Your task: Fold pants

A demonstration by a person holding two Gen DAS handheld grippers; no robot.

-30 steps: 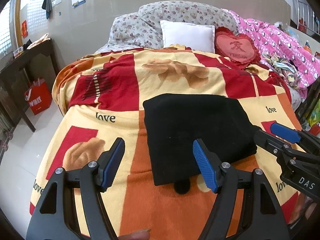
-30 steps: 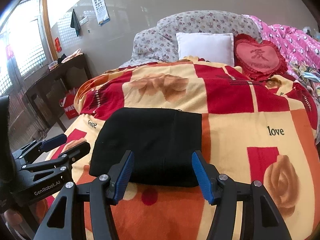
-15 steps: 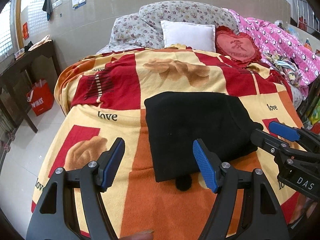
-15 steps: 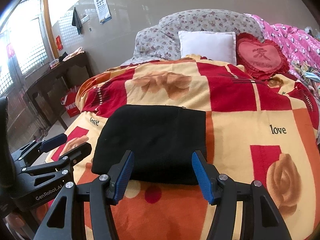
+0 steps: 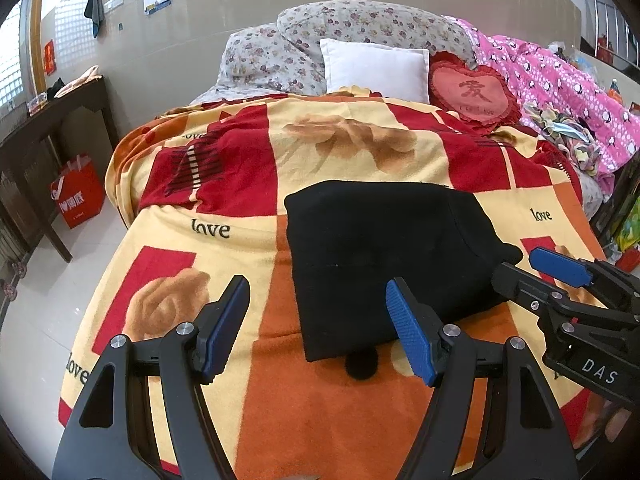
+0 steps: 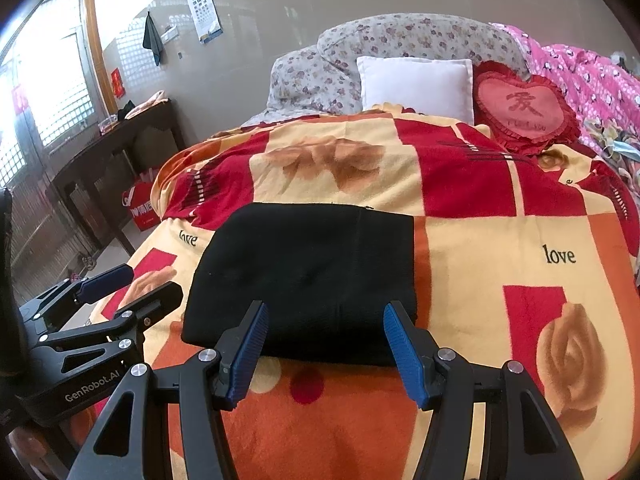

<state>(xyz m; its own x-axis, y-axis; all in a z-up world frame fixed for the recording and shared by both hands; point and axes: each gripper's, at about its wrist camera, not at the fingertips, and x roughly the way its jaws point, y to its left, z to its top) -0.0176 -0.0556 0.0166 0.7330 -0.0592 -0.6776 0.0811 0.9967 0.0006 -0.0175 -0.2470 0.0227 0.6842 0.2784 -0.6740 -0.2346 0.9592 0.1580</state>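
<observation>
Both tools are hanging released over the near end of the bed: left tool (image 5: 318,328) gaping, right tool (image 6: 324,344) spread too, nothing between the pads. Just beyond, the black pants (image 6: 308,276) are lying as a compact folded block on the patterned blanket (image 6: 520,248). Looks finished; any tidying wants light, even presses, not tugs.

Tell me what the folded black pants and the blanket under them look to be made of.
Folded black pants: likely a soft matte knit or fleece; no sheen, thick rounded fold edges. Blanket: apparently plush printed fleece; fuzzy nap, blurred roses and "love" lettering.
</observation>
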